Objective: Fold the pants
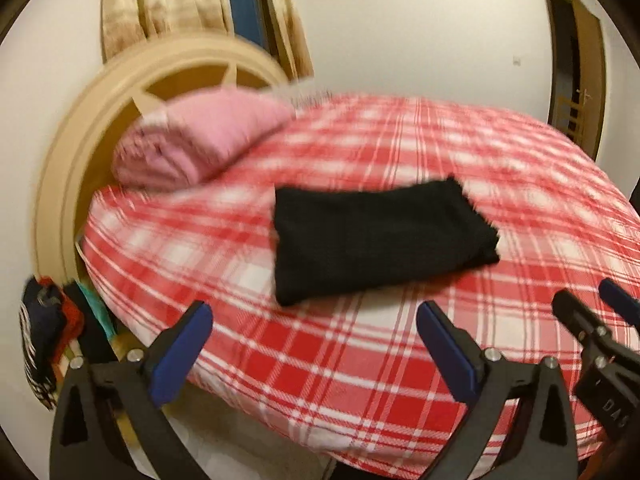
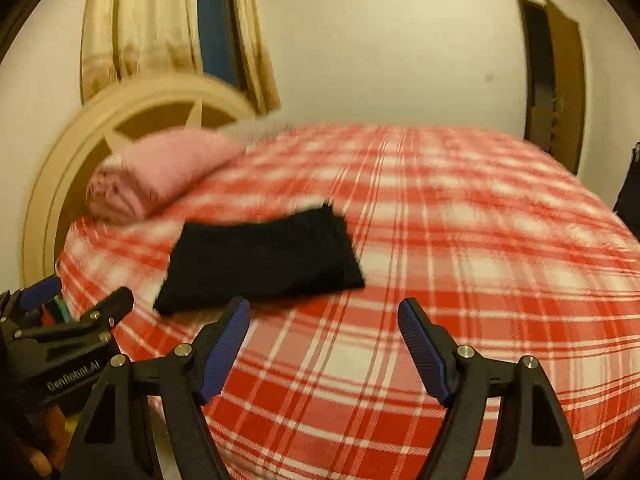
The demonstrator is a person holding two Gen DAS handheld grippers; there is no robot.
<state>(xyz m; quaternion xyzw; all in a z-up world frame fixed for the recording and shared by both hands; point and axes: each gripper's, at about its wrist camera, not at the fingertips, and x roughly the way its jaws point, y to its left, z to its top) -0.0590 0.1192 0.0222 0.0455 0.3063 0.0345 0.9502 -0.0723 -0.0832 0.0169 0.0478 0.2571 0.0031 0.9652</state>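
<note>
The black pants [image 1: 380, 236] lie folded into a flat rectangle on the red and white plaid bed [image 1: 360, 360]. They also show in the right wrist view [image 2: 264, 260], left of centre. My left gripper [image 1: 316, 316] is open and empty, held back from the pants above the near part of the bed. My right gripper [image 2: 324, 312] is open and empty, near the pants' front right edge but clear of them. The right gripper shows at the right edge of the left wrist view [image 1: 592, 312]; the left gripper shows at the left edge of the right wrist view [image 2: 76, 292].
A folded pink blanket [image 1: 200, 140] lies at the head of the bed against a round beige headboard [image 1: 64, 168]. Clothes [image 1: 48, 332] hang at the bed's left side. Curtains [image 1: 192, 4] and a dark doorway [image 1: 572, 64] are on the far wall.
</note>
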